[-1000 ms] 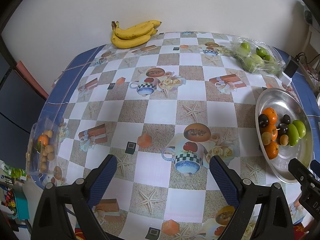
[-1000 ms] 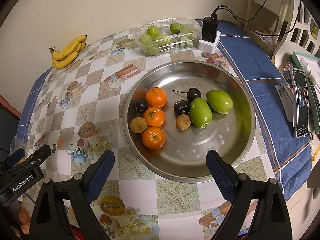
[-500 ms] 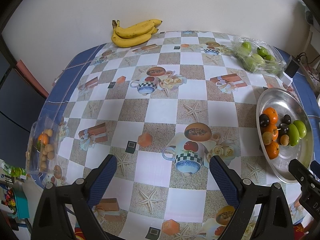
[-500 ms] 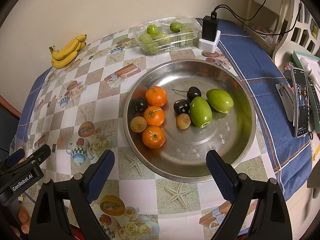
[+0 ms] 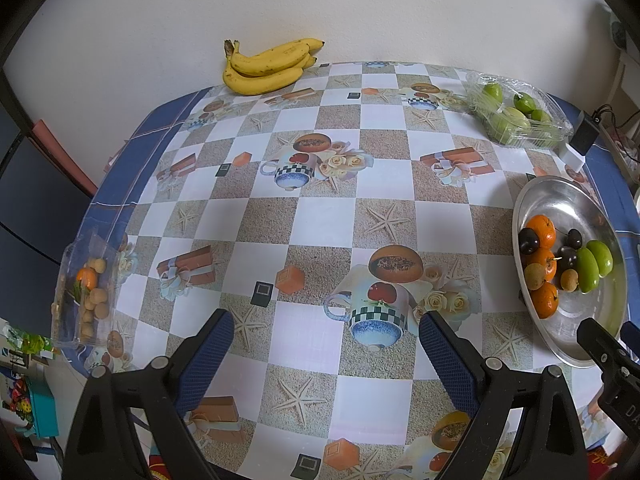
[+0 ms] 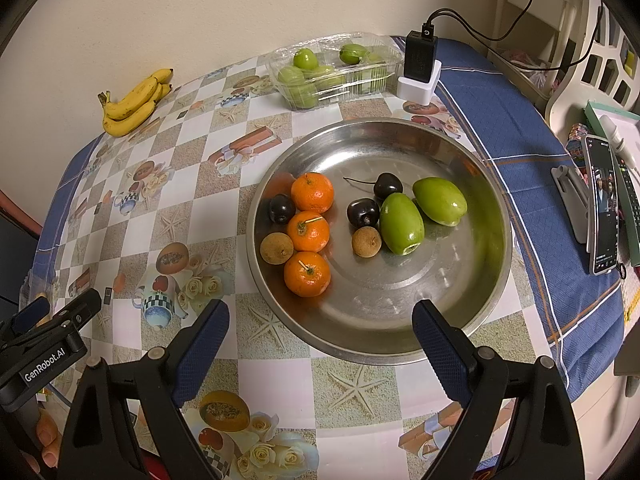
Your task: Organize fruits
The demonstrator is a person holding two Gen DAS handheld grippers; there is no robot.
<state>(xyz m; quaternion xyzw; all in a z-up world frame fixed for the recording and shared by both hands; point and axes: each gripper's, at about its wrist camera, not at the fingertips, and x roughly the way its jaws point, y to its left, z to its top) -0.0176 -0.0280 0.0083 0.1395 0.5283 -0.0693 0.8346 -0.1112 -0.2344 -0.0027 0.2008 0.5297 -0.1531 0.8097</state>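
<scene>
A round metal tray (image 6: 472, 300) holds three oranges (image 6: 308, 231), two green fruits (image 6: 401, 224), three dark cherries (image 6: 362, 212) and two brown longans (image 6: 366, 241). My right gripper (image 6: 320, 320) is open and empty, over the tray's near rim. My left gripper (image 5: 326, 334) is open and empty above the checkered tablecloth; the tray (image 5: 568, 196) lies to its right. A banana bunch (image 5: 268, 66) lies at the far edge by the wall. A clear box of green fruits (image 6: 332, 68) stands behind the tray.
A clear box (image 5: 86, 292) with longans and an orange sits at the table's left edge. A black charger on a white base (image 6: 418, 66) stands behind the tray. A phone on a stand (image 6: 600, 204) is off the table's right side.
Both views have shifted very slightly; the left gripper has drifted a little back. Both grippers stay open and no fruit has moved.
</scene>
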